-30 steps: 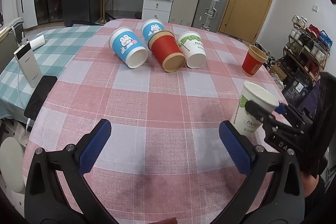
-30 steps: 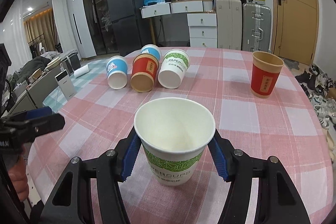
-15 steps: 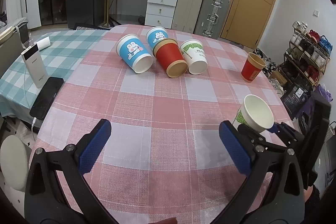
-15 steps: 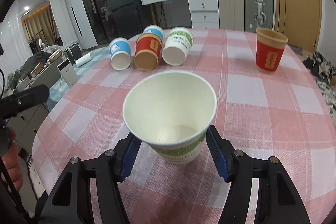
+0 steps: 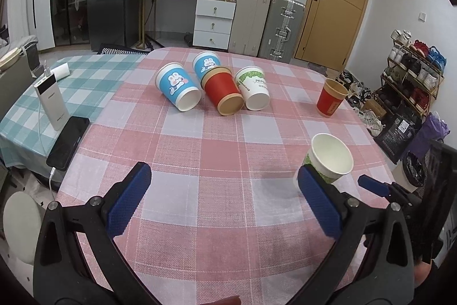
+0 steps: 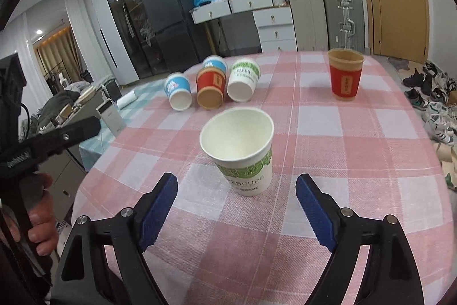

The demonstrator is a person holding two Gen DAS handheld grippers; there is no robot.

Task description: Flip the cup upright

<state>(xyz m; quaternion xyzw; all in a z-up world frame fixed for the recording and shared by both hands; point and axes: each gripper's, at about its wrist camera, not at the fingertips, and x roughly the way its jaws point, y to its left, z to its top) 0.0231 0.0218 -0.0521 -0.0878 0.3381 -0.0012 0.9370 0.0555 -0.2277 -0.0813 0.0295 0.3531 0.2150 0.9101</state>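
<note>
A white paper cup with green print (image 6: 242, 150) stands upright on the pink checked tablecloth (image 6: 357, 150). My right gripper (image 6: 237, 207) is open just behind it, both blue pads clear of the cup. The cup also shows in the left wrist view (image 5: 328, 162), partly behind my left gripper's right pad. My left gripper (image 5: 225, 205) is open and empty over the table's near side. Several cups lie on their sides at the far side: two blue rabbit cups (image 5: 178, 89), a red one (image 5: 224, 95) and a white-green one (image 5: 254, 90). A red cup (image 6: 345, 76) stands upright at the far right.
A black phone (image 5: 68, 142) and a white power bank (image 5: 52, 102) sit at the table's left edge on the green checked cloth. Suitcases, drawers and a door stand behind the table. A shoe rack (image 5: 411, 76) stands to the right.
My right gripper has opened and let go of the white-green cup, which now stands upright on the table, and has drawn back a little. The left gripper has risen slightly.
</note>
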